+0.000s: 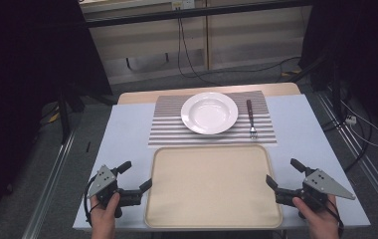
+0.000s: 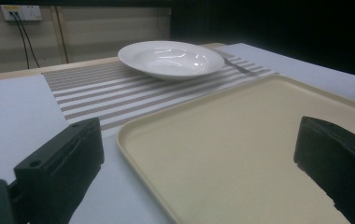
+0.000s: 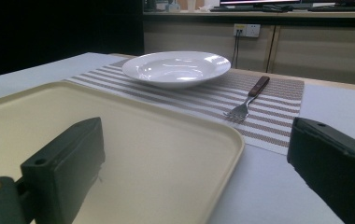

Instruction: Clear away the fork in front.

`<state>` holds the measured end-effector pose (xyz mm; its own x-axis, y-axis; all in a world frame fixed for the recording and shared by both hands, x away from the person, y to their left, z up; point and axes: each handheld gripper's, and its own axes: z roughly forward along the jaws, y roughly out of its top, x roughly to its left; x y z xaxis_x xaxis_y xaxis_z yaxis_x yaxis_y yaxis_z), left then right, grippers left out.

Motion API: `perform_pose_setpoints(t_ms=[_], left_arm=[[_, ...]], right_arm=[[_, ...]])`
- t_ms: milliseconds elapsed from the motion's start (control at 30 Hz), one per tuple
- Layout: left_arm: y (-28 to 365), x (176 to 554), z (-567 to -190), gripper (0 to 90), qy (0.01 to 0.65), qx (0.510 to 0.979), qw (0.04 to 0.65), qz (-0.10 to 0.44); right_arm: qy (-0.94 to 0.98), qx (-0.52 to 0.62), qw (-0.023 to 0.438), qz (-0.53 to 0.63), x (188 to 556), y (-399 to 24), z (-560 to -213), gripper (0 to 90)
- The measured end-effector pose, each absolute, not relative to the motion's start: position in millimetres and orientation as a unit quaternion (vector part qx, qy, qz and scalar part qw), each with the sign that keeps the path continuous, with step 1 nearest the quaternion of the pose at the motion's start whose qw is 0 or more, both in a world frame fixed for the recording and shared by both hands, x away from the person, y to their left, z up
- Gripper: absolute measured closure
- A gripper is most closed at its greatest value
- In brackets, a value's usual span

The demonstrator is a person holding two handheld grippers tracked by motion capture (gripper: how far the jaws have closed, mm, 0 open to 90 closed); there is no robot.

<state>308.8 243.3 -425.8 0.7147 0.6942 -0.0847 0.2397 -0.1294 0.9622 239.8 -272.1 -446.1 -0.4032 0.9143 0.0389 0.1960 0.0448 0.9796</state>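
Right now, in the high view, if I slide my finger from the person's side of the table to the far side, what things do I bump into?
The two tools, left and right, then the tray, then the striped placemat, with the plate and fork on it.

White plate (image 1: 209, 113), striped placemat (image 1: 167, 130), beige tray (image 1: 212, 186).
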Motion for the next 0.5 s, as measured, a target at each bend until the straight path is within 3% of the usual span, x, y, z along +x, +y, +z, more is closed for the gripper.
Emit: perform_pose_setpoints(t_ms=[500], left_arm=[[246.7,308.9,-425.2,1.7,0.328,0.721,0.577,0.197]], right_arm=[[0.66,0.419,0.34,0.523,247.7,-268.1,-440.6,3.4]])
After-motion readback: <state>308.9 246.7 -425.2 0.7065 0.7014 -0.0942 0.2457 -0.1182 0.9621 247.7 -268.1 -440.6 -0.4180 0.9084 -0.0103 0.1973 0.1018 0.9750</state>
